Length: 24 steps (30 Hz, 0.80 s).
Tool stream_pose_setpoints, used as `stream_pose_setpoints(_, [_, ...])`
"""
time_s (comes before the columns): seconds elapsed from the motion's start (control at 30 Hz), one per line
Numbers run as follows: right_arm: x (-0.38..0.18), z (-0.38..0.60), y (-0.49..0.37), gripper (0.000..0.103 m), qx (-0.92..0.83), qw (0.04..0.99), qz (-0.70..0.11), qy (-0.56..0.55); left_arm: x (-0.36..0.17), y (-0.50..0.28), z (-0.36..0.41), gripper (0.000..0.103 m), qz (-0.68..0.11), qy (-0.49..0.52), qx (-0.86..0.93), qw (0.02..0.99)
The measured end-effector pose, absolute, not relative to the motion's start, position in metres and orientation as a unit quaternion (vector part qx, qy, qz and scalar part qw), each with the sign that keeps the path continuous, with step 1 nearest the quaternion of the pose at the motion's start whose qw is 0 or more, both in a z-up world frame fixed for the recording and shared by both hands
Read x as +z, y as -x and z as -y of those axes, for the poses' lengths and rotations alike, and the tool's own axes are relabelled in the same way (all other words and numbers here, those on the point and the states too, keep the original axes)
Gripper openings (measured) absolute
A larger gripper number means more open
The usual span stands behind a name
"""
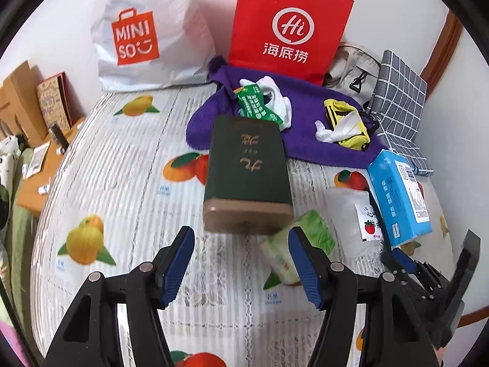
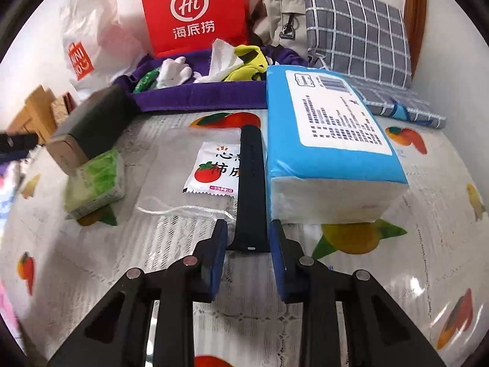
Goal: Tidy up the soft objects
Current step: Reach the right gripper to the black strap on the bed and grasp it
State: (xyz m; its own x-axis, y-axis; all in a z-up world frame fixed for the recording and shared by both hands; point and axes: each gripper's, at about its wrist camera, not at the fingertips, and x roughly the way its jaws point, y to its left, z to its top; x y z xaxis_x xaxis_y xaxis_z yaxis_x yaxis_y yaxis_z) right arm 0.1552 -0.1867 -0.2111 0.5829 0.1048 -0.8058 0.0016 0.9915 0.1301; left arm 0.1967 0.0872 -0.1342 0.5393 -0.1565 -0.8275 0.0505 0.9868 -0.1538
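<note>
**Caller:** While the fruit-print tablecloth (image 1: 122, 165) fills most of both views, the left gripper (image 1: 241, 264) is seen at the bottom of its frame, jaws parted wide with nothing between the blue pads (image 1: 175, 267).

**Analyst:** Agreed, nothing is held there. A dark green box (image 1: 247, 174) is laid at centre frame just beyond those fingers, and a small green tissue pack (image 1: 298, 244) is tucked against its lower right corner (partly hidden behind the right-hand pad).

**Caller:** Over to the right wrist view. The right gripper (image 2: 248, 238) is set at bottom centre, its jaws drawn in close around the near end of a dark blue strap (image 2: 251, 183).

**Analyst:** Whether the pads are actually pressed on that strap cannot be told; a sliver of gap seems visible on each side.

**Caller:** The strap is laid straight up the frame, between a clear pouch with a tomato sachet (image 2: 211, 171) on its left and a big blue tissue pack (image 2: 330, 140) on its right.

**Analyst:** At upper centre a purple cloth (image 2: 201, 94) is spread, with white gloves (image 2: 175, 70) and a yellow item (image 2: 247, 61) on it. Behind it a red bag (image 2: 195, 12) is stood upright, a white shopping bag (image 2: 91, 42) to its left, a grey checked cushion (image 2: 360, 27) at upper right.
</note>
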Motion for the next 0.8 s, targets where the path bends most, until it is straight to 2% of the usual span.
stream_pose_setpoints(0.07, [-0.204, 0.195, -0.149, 0.026, 0.041, 0.887, -0.453, -0.079, -0.135, -0.193, -0.087, 0.062, -0.479, 0.061, -0.060, 0.873])
stream_pose_setpoints(0.13, [-0.198, 0.198, -0.141, 0.006, 0.052, 0.886, -0.454, -0.077, -0.136, -0.189, -0.086, 0.062, -0.480, 0.064, -0.058, 0.873])
stream_pose_setpoints(0.47, [-0.189, 0.201, -0.100, 0.008, 0.087, 0.883, -0.458, -0.058, -0.143, -0.166, -0.083, 0.062, -0.489, 0.073, -0.051, 0.868])
stream_pose_setpoints(0.5, [-0.188, 0.199, -0.101, 0.014, 0.092, 0.886, -0.451, -0.052, -0.144, -0.164, -0.083, 0.062, -0.490, 0.074, -0.051, 0.867])
stream_pose_setpoints(0.53, [-0.188, 0.198, -0.104, 0.032, 0.098, 0.888, -0.446, -0.045, -0.145, -0.163, -0.083, 0.062, -0.491, 0.073, -0.051, 0.867])
stream_pose_setpoints(0.6, [-0.188, 0.194, -0.112, 0.052, 0.097, 0.895, -0.434, -0.035, -0.146, -0.160, -0.081, 0.062, -0.492, 0.069, -0.050, 0.867])
stream_pose_setpoints(0.8, [-0.215, 0.187, -0.151, 0.051, 0.090, 0.885, -0.456, -0.036, -0.152, -0.155, -0.082, 0.062, -0.498, 0.062, -0.047, 0.864])
